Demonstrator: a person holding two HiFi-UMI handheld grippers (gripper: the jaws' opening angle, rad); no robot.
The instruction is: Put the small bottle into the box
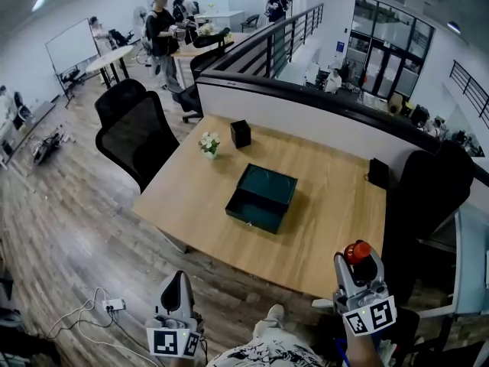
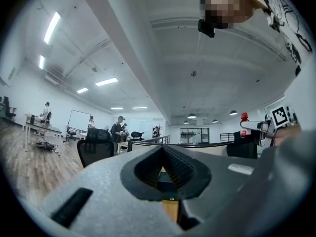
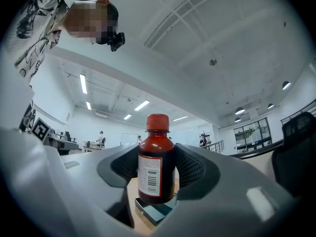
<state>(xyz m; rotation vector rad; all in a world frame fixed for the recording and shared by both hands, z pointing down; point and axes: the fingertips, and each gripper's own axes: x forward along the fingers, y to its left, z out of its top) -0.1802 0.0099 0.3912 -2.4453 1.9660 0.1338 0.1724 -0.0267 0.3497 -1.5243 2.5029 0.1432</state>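
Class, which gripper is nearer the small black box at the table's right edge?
Right. The right gripper, holding the small bottle, is directly before the black box; the left gripper is well off to its left.

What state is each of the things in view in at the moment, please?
small bottle: capped, upright, gripped.
right gripper: shut on the small bottle.
left gripper: shut, nothing between its jaws.
box: open, empty, resting on the table.

Red-capped brown bottle [image 3: 157, 168], teal box [image 1: 262, 198]
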